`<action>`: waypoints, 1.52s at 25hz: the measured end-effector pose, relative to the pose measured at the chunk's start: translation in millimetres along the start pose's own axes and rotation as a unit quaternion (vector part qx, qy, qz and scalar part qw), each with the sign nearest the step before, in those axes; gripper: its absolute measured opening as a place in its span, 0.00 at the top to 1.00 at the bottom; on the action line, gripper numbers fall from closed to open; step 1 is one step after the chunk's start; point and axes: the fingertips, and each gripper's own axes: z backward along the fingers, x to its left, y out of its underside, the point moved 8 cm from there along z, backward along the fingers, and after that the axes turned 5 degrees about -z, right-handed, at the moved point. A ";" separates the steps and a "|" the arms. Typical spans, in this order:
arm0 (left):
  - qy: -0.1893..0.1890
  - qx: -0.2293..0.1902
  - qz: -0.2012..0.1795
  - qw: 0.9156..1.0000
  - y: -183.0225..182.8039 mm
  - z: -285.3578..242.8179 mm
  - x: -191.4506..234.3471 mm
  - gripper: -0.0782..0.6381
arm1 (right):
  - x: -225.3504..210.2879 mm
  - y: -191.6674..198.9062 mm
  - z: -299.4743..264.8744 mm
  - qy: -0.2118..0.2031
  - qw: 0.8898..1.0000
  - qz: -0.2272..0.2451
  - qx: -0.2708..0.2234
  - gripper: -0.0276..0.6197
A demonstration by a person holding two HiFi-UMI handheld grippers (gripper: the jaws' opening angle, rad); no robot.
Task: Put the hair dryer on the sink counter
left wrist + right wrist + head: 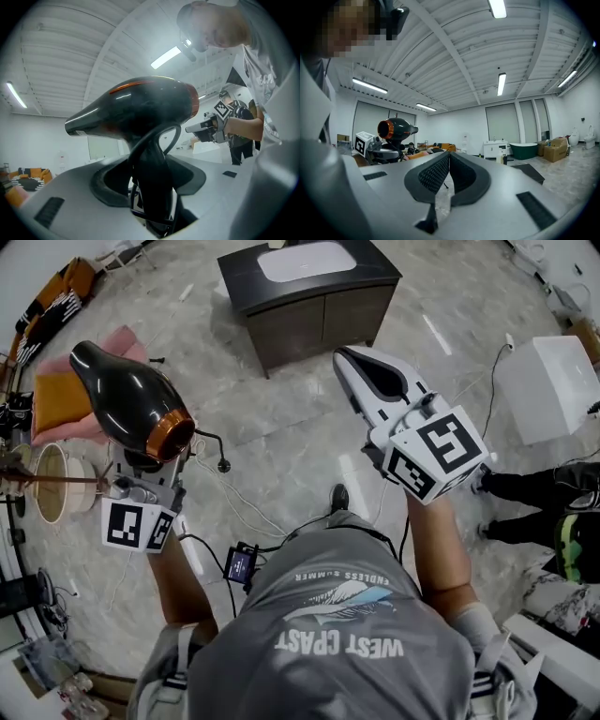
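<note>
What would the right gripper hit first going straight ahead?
Nothing nearby, it seems: the right gripper points over open floor, and the sink counter seems below and right of its line; depth unclear.

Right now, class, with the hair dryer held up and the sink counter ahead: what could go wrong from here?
The left claw grips only the handle of the hair dryer, whose bulky body sits above; it might tip or slip. The cord dangles loose below and could snag or trip the person. The basin fills much of the sink counter, leaving little flat top.
</note>
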 end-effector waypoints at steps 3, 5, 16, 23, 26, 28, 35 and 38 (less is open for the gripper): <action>-0.019 0.009 0.003 1.000 1.7 -16.9 0.4 0.56 | -25.4 -1.3 -9.5 -0.013 1.000 -0.003 0.005 0.91; -0.030 0.015 0.005 0.999 -1.3 -33.9 -1.6 0.56 | -48.5 -5.2 -16.2 -0.022 1.000 -0.006 0.008 0.91; -0.078 0.037 -0.001 0.996 -14.8 -86.7 -9.1 0.56 | -120.2 -10.4 -42.6 -0.069 0.997 -0.026 0.009 0.91; -0.071 0.030 -0.010 0.997 -24.1 -86.7 -14.6 0.56 | -121.1 -10.2 -29.2 -0.062 0.998 -0.031 0.002 0.91; -0.070 0.026 -0.010 0.997 -21.0 -94.3 -12.5 0.56 | -125.5 -5.2 -32.8 -0.061 0.998 -0.032 0.003 0.91; -0.069 0.026 -0.010 0.997 -16.6 -111.0 -7.1 0.56 | -138.7 -1.2 -42.0 -0.061 0.998 -0.035 0.007 0.91; -0.054 0.022 -0.005 0.998 0.0 -156.2 21.2 0.56 | -169.3 0.0 -67.3 -0.032 0.999 -0.038 0.017 0.91; -0.045 0.018 -0.003 0.999 7.5 -168.5 37.4 0.56 | -176.1 -4.4 -82.3 -0.021 0.999 -0.034 0.012 0.91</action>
